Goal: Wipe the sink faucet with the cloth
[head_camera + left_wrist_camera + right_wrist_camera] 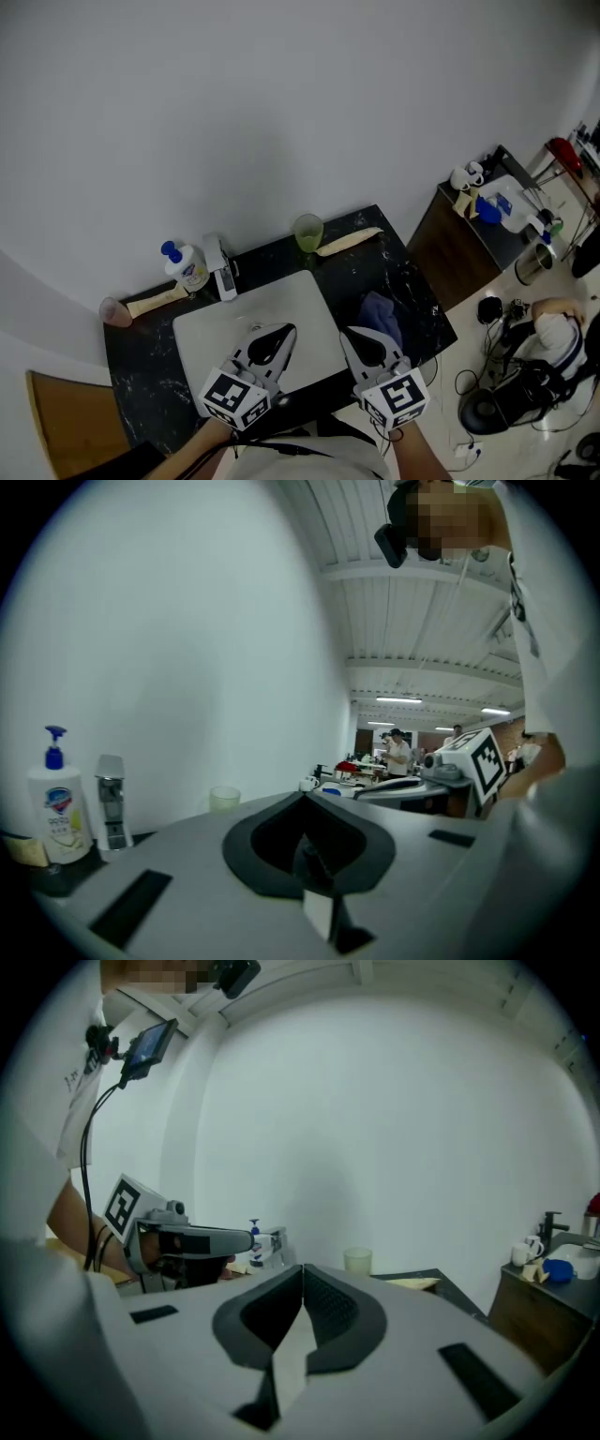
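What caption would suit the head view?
Left gripper and right gripper, both shut, hover by the sink; cloth beside it, faucet behind.

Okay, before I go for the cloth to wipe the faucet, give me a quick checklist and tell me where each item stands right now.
1. Cloth in sight and free: ok, it lies bunched on the counter, right of the sink.
2. Right gripper empty: ok, nothing between its jaws.
3. Right jaws open for a grab: not ok, they are shut.
4. Left gripper out of the way: ok, over the sink, shut and empty.
5. Faucet clear to wipe: ok, though the soap bottle stands close beside it.
6. Cloth damp or dry: cannot tell.
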`<state>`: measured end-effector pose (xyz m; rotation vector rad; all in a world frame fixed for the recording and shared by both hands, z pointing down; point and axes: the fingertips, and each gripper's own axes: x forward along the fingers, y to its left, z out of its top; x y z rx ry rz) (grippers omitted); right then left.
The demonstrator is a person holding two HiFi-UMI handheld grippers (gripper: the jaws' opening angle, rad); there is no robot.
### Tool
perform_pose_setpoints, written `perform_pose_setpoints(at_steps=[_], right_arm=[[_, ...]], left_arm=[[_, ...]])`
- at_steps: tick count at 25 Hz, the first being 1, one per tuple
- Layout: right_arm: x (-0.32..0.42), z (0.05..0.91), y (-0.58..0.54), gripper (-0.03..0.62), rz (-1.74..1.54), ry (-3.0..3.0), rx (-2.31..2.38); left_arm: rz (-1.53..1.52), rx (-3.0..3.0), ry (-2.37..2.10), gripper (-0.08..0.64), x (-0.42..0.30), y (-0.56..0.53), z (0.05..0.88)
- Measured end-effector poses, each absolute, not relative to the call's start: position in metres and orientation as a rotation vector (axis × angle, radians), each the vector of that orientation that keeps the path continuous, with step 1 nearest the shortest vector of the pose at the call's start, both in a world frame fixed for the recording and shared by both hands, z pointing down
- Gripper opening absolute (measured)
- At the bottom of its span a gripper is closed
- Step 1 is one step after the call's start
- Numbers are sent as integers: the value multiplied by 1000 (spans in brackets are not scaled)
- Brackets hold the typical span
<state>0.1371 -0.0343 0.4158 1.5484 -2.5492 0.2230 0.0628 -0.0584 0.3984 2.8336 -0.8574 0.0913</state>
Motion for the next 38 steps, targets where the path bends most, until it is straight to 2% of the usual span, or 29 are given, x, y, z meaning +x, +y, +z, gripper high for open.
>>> perform_pose_setpoints(at_steps=[8, 16, 18, 20, 23, 25, 28, 38], right_arm=[[217, 452, -19, 5, 257, -2317, 1786], [243, 504, -23, 6, 360, -2203, 1786], [244, 515, -29, 45, 376, -2186, 1764], [245, 525, -35, 115, 392, -2174, 1733], [248, 537, -41, 152, 422, -2152, 1687], [250, 547, -45, 207, 462, -2144, 1655], [254, 556, -50, 224, 506, -2131, 1620], [256, 595, -59, 222, 619, -2040, 1512]], left_arm=[[192, 2883, -477, 2, 162, -36, 437], [296, 2847, -367, 2, 197, -24, 473], [305, 2843, -361, 2, 199, -24, 476], [314, 2839, -356, 2, 200, -26, 479], [324, 2833, -354, 2, 201, -27, 481], [329, 2832, -357, 2, 201, -30, 482], [337, 2830, -363, 2, 203, -33, 484], [350, 2812, -379, 2, 205, -41, 490]])
